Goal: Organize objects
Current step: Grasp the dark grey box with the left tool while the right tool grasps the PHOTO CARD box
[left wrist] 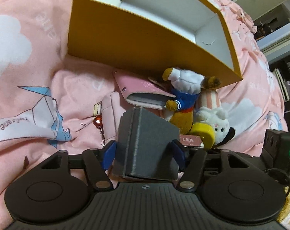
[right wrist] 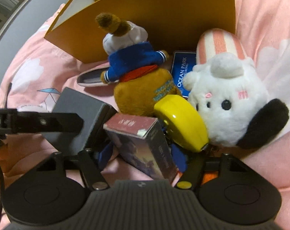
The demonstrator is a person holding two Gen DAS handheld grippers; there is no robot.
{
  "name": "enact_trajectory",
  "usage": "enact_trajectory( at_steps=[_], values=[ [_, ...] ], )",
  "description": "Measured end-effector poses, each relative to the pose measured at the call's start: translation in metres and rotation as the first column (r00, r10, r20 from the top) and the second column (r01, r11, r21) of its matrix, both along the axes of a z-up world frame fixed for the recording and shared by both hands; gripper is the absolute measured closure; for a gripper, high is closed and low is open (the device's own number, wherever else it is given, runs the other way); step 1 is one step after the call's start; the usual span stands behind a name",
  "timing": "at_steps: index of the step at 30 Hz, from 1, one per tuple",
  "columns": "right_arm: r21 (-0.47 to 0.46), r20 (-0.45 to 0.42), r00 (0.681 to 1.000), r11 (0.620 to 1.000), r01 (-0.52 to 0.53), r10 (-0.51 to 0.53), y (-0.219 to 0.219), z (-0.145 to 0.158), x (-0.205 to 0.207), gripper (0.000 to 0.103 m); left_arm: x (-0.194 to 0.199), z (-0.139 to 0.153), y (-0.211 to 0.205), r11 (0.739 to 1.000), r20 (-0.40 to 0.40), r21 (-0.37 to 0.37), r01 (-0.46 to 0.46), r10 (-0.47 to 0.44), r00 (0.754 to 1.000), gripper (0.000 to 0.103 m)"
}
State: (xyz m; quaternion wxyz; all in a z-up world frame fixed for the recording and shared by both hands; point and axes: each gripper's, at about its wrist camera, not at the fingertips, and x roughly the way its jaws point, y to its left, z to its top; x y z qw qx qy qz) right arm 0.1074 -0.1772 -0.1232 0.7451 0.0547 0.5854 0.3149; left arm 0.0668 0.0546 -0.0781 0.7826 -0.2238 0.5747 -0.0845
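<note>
Beyond both your claws, an orange box (left wrist: 125,44) with a white inside rests on the pink bed cover (left wrist: 29,67); between it and the claws lie a bear plush (right wrist: 137,76) and a white plush (right wrist: 227,103). Your left claw (left wrist: 145,151) straddles a grey box (left wrist: 146,143), blue pads beside its sides, though you cannot tell whether they press. Your right claw (right wrist: 143,157) likewise straddles a small printed box (right wrist: 145,147), grip unclear.

Pink bedspread (left wrist: 29,61) under orange box (left wrist: 125,44)
</note>
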Motion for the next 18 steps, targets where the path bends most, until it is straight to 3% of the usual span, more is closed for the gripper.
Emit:
enact_trajectory(
  at_steps=[2, 8, 18],
  values=[
    [-0.032, 0.019, 1.000, 0.999, -0.011, 0.011, 0.002, 0.005, -0.004, 0.049, -0.004, 0.006, 0.004, 1.000, 0.008, -0.002, -0.011, 0.011, 1.000, 0.042],
    [-0.042, 0.075, 0.996, 0.998, -0.038, 0.041, -0.005, 0.022, -0.012, 0.065, -0.009, 0.016, 0.014, 1.000, 0.028, -0.006, -0.023, 0.023, 0.999, 0.051],
    [0.017, 0.213, 0.975, 0.997, -0.071, 0.066, -0.012, 0.069, -0.016, 0.078, -0.013, 0.043, 0.017, 0.999, 0.117, 0.015, -0.032, 0.030, 0.993, 0.060]
  ],
)
